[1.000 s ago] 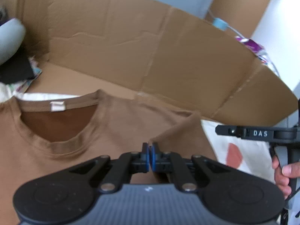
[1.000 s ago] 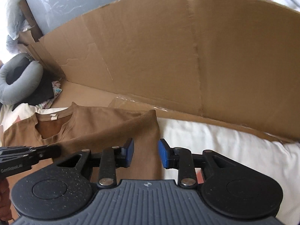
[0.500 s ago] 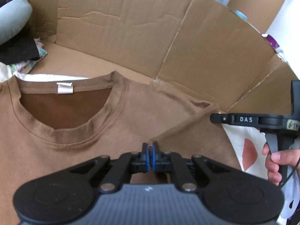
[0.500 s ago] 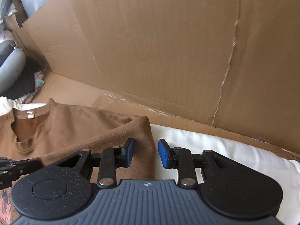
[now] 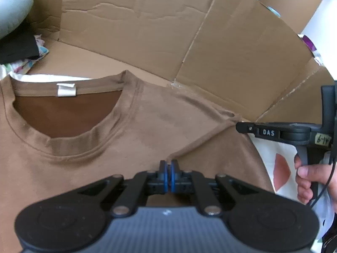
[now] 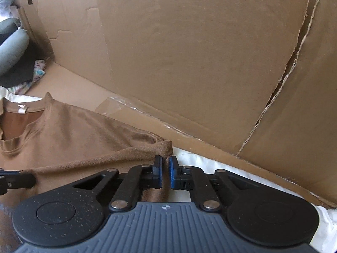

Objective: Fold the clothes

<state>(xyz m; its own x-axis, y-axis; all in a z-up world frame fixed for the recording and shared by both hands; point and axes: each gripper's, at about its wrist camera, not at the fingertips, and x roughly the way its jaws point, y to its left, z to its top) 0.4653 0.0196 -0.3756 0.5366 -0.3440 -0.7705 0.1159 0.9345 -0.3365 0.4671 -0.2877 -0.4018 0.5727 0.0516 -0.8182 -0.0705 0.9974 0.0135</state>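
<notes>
The brown shirt (image 5: 147,130) is pinched by the left claw (image 5: 168,174) at a fold. Its sleeve edge (image 6: 162,147) is clamped by the right claw (image 6: 165,171), near the cardboard wall (image 6: 189,52).

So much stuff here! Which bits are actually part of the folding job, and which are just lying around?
Part of the job:
brown T-shirt
left gripper, shut on the shirt
right gripper, closing on the sleeve

Just lying about:
cardboard wall
grey cushion
black garment
white patterned sheet
</notes>
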